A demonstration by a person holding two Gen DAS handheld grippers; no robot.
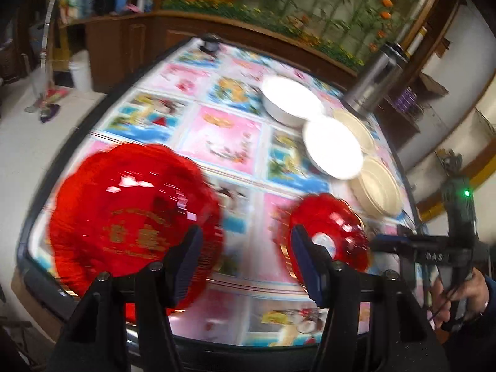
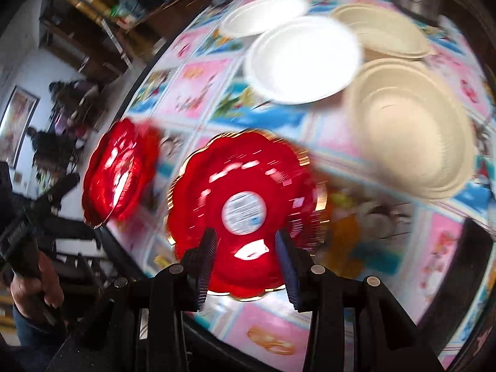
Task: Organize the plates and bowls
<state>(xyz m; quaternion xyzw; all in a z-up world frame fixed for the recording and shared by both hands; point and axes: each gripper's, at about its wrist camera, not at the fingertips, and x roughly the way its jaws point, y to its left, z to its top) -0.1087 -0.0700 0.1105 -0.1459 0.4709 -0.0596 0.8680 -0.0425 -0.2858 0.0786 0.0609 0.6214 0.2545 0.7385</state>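
My left tongs point(image 1: 245, 260) stand apart with nothing between them, hanging over the tabletop point(image 1: 217, 142) with its bright pink and blue picture squares. Just to their left lies a large red scalloped plate point(image 1: 130, 217) with gold lettering, near the tabletop's edge; the picture is blurred, so I cannot tell whether one finger point(image 1: 186, 263) brushes its rim.

My right tongs point(image 2: 245, 257) are parted too, and they hover above a second red plate with a gold rim point(image 2: 248, 204) and a round white label in its middle. The fingers point(image 2: 206, 263) sit over its near edge, not pressing on it as far as I can see, so I judge this plate released and lying on the tabletop.

Farther out, toward the back right, two white plates point(image 2: 300, 59) lie side by side, one slightly overlapping the other. Beside them sit two small stacks of cream bowls point(image 2: 409, 124), and behind those a tall steel flask point(image 1: 372, 77). The bowls look already nested.

As I read it, the sorting is partway along: cream bowls are grouped, but the two red plates lie well apart and the white plates are not yet stacked.
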